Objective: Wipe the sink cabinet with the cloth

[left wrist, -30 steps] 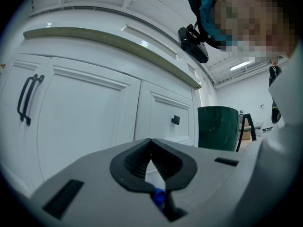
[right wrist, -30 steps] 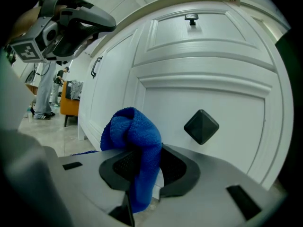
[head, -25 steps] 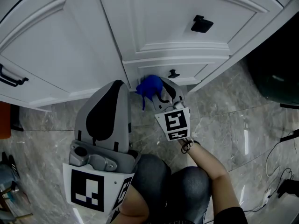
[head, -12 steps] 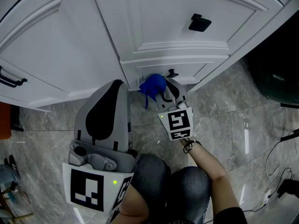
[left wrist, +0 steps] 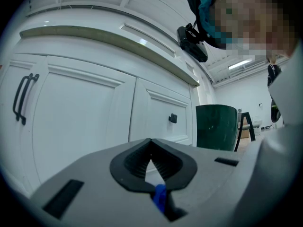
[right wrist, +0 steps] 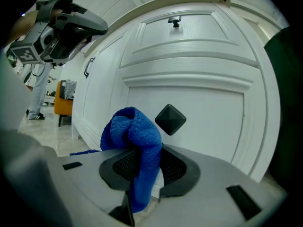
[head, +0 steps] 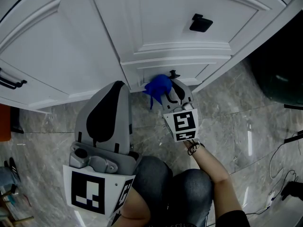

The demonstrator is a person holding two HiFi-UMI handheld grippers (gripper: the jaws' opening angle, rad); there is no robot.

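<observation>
Right gripper (head: 165,87) (right wrist: 147,168): the jaws are clamped on the blue cloth (head: 156,85) (right wrist: 134,132). The cloth bunches above the jaw tips, and a tail hangs down between them.

Position of the cloth: low on the white sink cabinet (head: 166,30) (right wrist: 199,70), at the narrow bottom panel under the door. It sits just left of that panel's small black knob (head: 175,74) (right wrist: 170,119). From the head view it lies against the panel face. The right gripper view doesn't settle whether the cloth is firmly in contact.

Left gripper (head: 118,85) (left wrist: 150,143): the jaw tips are together and nothing is gripped between them. It is held well apart from the cloth, off to the left, and points at the cabinet's wide left door (head: 57,56) (left wrist: 80,112).

A second, larger black knob (head: 200,22) (right wrist: 174,20) sits higher up, on the door above the cloth.

Surroundings: grey marble floor (head: 232,112). A dark green bin (head: 279,74) (left wrist: 216,126) stands to the right of the cabinet.
</observation>
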